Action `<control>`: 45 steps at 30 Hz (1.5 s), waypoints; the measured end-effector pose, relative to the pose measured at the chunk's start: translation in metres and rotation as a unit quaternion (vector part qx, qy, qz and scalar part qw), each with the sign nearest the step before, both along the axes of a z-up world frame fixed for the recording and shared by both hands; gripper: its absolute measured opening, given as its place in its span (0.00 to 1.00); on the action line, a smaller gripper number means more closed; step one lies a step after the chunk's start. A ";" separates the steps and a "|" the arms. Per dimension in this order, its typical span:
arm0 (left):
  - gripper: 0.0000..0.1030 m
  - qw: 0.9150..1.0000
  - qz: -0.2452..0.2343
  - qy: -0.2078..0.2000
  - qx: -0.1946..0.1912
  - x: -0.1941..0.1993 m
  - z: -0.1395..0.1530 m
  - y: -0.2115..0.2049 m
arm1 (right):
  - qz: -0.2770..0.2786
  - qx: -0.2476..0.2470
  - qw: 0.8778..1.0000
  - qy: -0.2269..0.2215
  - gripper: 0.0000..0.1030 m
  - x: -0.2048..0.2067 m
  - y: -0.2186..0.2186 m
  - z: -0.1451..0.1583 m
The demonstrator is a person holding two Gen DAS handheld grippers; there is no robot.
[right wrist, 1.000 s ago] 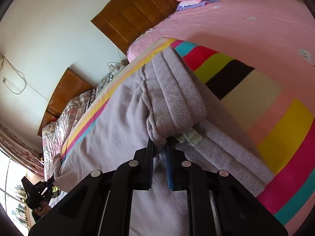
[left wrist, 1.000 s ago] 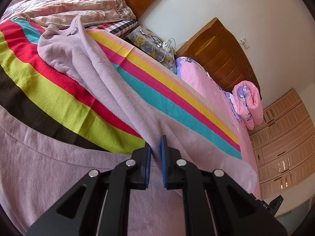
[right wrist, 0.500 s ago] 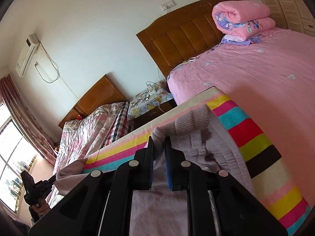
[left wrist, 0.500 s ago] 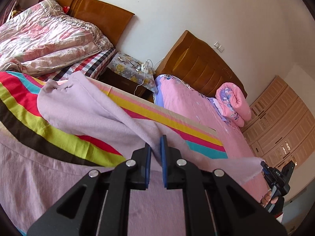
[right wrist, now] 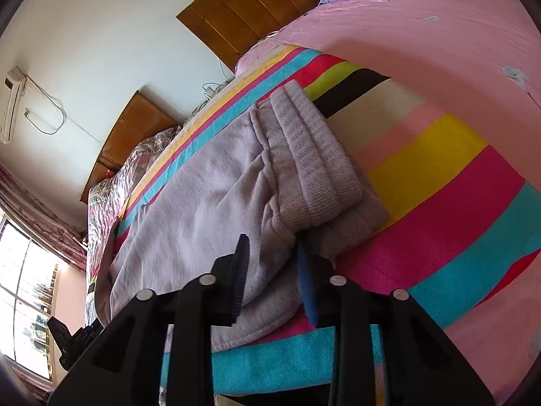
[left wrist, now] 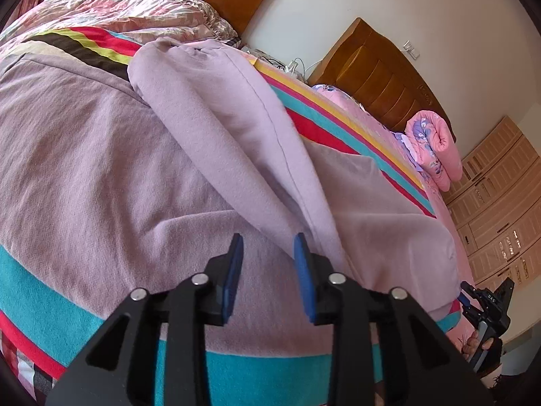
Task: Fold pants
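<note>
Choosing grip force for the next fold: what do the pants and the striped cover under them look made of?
The pants look like soft lilac fleece or brushed knit, matte and fuzzy; the waistband is ribbed knit. The striped cover looks like a flat woven cotton-type sheet with fine weave showing, though fibre can't be confirmed.

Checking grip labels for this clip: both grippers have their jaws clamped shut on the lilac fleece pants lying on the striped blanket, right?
Not quite. Both wrist views show the jaws open: the left gripper and right gripper are spread above the lilac fleece pants, which do lie on the striped blanket.
</note>
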State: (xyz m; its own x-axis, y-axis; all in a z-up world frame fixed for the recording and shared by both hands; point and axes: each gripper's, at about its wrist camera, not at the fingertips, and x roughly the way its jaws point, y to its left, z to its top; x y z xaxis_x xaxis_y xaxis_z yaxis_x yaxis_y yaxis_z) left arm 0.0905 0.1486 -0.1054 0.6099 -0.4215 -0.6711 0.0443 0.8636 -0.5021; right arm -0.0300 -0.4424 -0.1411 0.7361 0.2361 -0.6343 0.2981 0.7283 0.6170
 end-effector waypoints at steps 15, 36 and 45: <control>0.64 0.999 -0.016 0.032 0.033 0.030 0.025 -0.037 | -0.004 -0.002 1.000 0.008 0.50 0.010 0.002 -0.004; 0.04 0.994 0.028 -0.050 0.095 0.055 0.079 -0.022 | -0.004 -0.048 0.998 -0.032 0.12 -0.003 0.002 0.031; 0.05 0.995 0.054 -0.016 0.088 -0.023 -0.006 0.006 | -0.017 -0.034 0.999 0.022 0.10 -0.023 -0.005 -0.018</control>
State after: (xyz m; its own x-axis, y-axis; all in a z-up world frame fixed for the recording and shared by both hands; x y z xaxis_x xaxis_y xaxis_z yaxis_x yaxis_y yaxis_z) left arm 0.0676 0.1550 -0.1116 0.6680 -0.2302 -0.7076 -0.0401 0.9384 -0.3431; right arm -0.0529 -0.4474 -0.1588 0.7140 0.1658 -0.6802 0.3499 0.7570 0.5518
